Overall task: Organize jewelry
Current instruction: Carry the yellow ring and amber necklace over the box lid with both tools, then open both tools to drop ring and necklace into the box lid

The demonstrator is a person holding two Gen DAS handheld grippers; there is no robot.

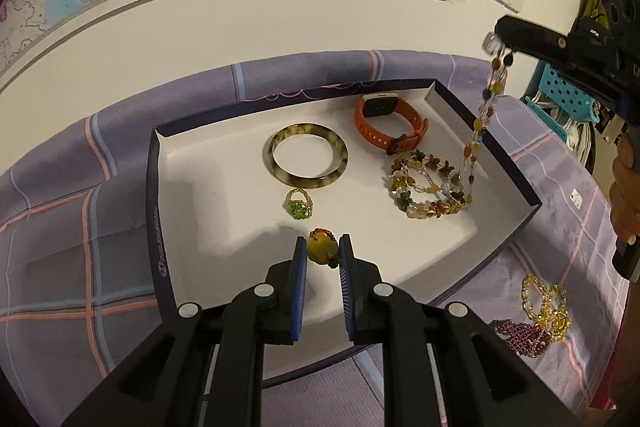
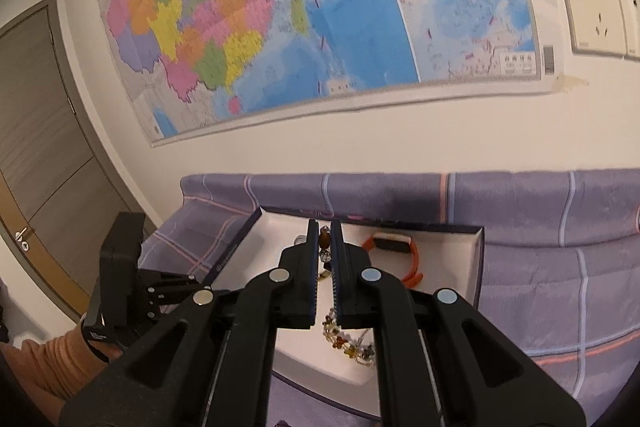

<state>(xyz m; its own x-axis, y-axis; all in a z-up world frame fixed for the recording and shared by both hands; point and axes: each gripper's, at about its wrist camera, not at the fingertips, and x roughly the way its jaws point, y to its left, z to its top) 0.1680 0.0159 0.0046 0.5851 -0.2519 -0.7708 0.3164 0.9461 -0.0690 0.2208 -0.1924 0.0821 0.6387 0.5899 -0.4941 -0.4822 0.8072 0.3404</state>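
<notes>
While the right tool (image 2: 324, 239) pinches the bead necklace (image 1: 476, 131) high over the white box (image 1: 516, 171), lower it slowly so the beads coil inside; the left tool (image 1: 323, 249) pinches a yellow ring (image 1: 321, 250) above the box floor

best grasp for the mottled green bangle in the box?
Take the mottled olive-green bangle across its band at the near rim, one jaw inside the ring and one outside, coming down from above. It lies flat on the white box floor, with the green beaded ring close by the near-left edge, so enter slightly right of that.
</notes>
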